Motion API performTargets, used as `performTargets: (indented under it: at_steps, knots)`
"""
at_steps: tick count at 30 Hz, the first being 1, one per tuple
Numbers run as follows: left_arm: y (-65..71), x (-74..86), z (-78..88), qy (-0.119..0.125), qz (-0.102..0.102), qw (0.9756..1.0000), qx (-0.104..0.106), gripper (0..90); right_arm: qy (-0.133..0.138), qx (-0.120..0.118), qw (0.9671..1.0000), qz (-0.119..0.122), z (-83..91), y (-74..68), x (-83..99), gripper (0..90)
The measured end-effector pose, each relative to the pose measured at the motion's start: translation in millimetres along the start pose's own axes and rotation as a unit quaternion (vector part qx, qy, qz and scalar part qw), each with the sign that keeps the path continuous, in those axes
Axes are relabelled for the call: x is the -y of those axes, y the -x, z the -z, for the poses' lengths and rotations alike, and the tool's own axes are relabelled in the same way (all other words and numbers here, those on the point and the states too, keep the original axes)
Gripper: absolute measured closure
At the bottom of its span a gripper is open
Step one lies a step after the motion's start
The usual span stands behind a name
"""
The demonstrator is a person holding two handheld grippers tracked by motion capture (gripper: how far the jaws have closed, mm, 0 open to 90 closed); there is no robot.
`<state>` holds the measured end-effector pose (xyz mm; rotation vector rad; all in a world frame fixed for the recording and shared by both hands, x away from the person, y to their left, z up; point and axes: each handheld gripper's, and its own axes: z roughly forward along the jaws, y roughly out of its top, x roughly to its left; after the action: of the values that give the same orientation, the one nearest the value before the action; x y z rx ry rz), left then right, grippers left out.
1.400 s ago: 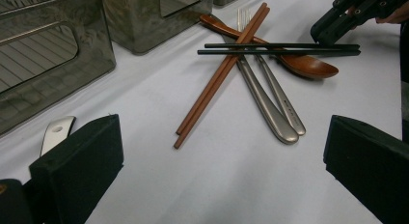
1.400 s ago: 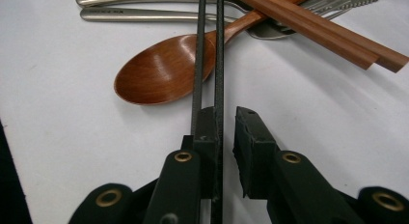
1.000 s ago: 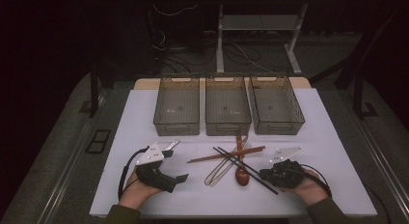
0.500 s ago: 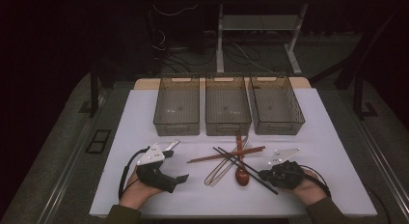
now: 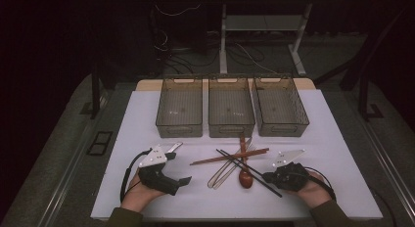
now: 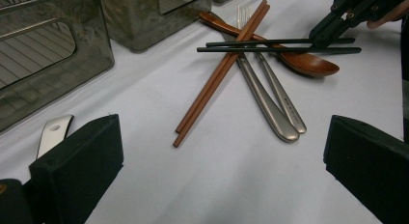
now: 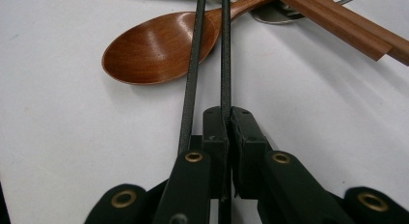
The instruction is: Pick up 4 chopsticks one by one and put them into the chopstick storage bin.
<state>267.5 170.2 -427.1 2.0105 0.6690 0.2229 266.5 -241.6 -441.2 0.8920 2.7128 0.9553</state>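
Pinching one thin black chopstick (image 7: 225, 50), right gripper (image 7: 227, 122) sits near table edge (image 5: 244, 218); left gripper (image 6: 217, 151) spread, surrounded by bare surface.

At my twelve o'clock stand three smoky plastic bins (image 5: 231, 109). I count two black chopsticks (image 6: 279, 45), two brown wooden chopsticks (image 6: 219, 72), one wooden spoon (image 7: 159, 48), and two steel utensils (image 6: 272, 101), one a fork. My tongs: two.
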Motion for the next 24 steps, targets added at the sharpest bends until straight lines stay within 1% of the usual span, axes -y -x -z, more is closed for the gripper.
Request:
performTargets:
  at_steps: [2,6,9,12,13,16,24]
  knots:
    - [0.2,0.2,-0.1,0.002,0.002,1.0,-0.001,0.0,0.004,-0.003,1.0,0.002,0.5,1.5,0.2,85.0]
    - [-0.1,0.3,-0.3,0.002,0.002,1.0,0.0,0.0,0.023,-0.011,0.9996,-0.012,5.6,5.3,0.0,85.0]
    - [0.0,0.4,-0.7,0.002,0.002,1.0,0.001,0.0,0.031,-0.01,0.9994,-0.014,8.9,7.3,0.4,84.9]
    - [0.0,0.5,-1.0,0.001,0.0,1.0,0.002,0.0,0.045,-0.01,0.9987,-0.022,14.2,9.2,-0.4,85.0]
    - [-0.2,0.6,-0.9,-0.001,-0.002,1.0,0.002,0.0,0.049,-0.01,0.9985,-0.021,15.4,10.1,-0.8,85.0]
    - [-0.4,1.6,-2.0,-0.002,-0.002,1.0,0.003,0.0,0.055,-0.01,0.9982,-0.024,17.9,11.9,-1.8,84.9]
    - [-1.9,4.6,-2.8,-0.002,0.0,1.0,0.003,0.0,0.066,-0.018,0.9975,-0.021,20.0,14.0,-7.8,84.9]
